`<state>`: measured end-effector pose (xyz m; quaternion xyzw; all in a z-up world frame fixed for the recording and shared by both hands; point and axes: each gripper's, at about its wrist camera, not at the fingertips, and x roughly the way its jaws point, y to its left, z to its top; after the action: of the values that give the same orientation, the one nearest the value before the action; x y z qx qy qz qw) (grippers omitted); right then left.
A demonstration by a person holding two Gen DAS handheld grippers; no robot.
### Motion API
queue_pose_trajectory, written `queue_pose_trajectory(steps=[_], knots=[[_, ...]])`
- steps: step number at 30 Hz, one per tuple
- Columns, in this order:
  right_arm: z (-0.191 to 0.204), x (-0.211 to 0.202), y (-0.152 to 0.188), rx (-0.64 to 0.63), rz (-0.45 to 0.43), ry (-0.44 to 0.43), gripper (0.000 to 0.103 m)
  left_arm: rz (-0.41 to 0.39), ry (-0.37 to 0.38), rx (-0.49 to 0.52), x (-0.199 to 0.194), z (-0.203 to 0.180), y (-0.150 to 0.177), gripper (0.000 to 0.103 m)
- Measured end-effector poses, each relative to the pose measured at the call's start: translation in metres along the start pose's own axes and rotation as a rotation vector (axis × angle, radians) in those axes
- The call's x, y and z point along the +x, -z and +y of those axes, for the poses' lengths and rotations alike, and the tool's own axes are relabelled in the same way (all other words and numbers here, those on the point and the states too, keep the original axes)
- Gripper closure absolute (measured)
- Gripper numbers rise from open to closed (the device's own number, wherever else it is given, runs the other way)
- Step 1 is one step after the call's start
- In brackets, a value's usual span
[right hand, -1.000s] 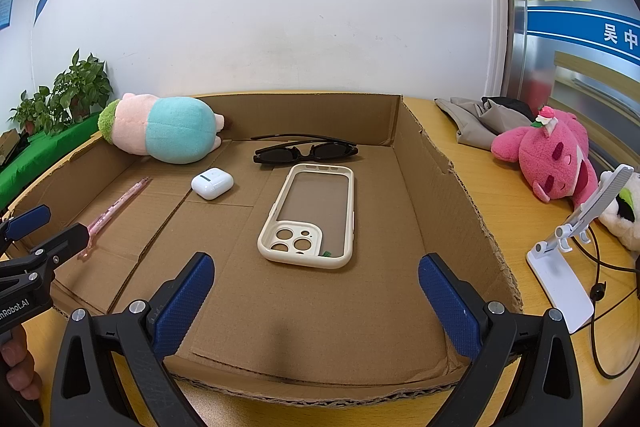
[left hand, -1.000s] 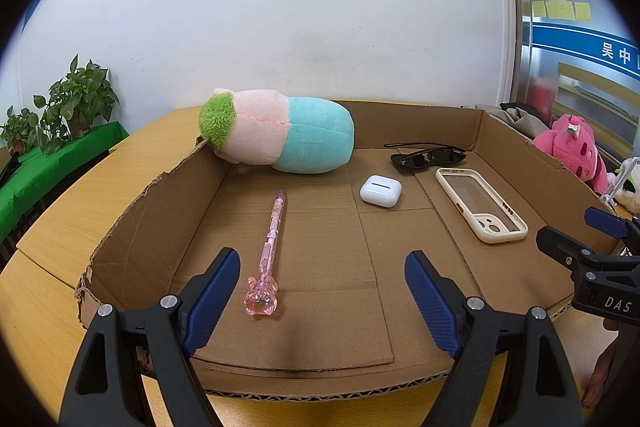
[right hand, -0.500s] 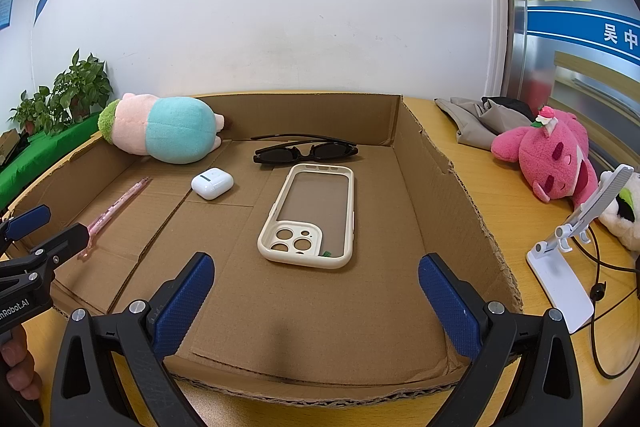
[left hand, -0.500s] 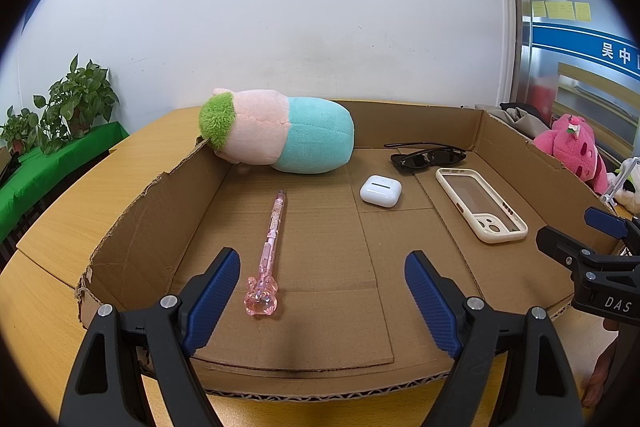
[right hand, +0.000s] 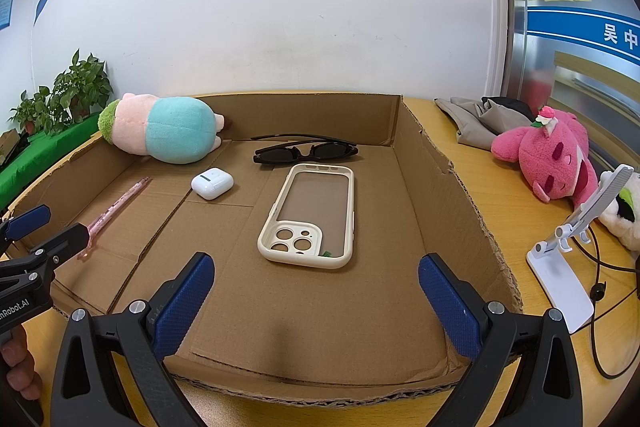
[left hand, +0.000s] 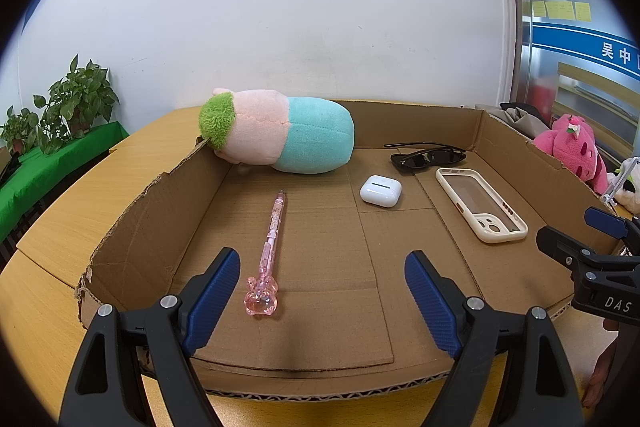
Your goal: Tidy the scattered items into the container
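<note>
A shallow cardboard box lies on the wooden table. In it lie a pink-and-teal plush at the back left, a pink pen, a white earbud case, black sunglasses and a cream phone case. My left gripper is open and empty at the box's near edge, by the pen's end. My right gripper is open and empty at the near edge, in front of the phone case.
A pink plush, a white phone stand with a black cable and a grey cloth lie on the table right of the box. Potted plants stand at the far left. A white wall is behind.
</note>
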<state>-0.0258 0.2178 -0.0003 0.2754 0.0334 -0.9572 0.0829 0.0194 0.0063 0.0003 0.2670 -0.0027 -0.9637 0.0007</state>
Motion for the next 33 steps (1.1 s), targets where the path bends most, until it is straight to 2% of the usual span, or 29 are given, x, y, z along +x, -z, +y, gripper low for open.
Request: queue_pose_trajectory(steps=[31,33], knots=[[0.0016,-0.0001,0.0002,-0.002,0.000,-0.003,0.000,-0.001,0.002,0.005,-0.0064,-0.0022,0.0035,0.019],[0.0020,-0.0002,0.0005,-0.004,0.006,-0.007,0.000,0.002,-0.019,0.002,-0.0082,-0.0014,0.0014,0.019]])
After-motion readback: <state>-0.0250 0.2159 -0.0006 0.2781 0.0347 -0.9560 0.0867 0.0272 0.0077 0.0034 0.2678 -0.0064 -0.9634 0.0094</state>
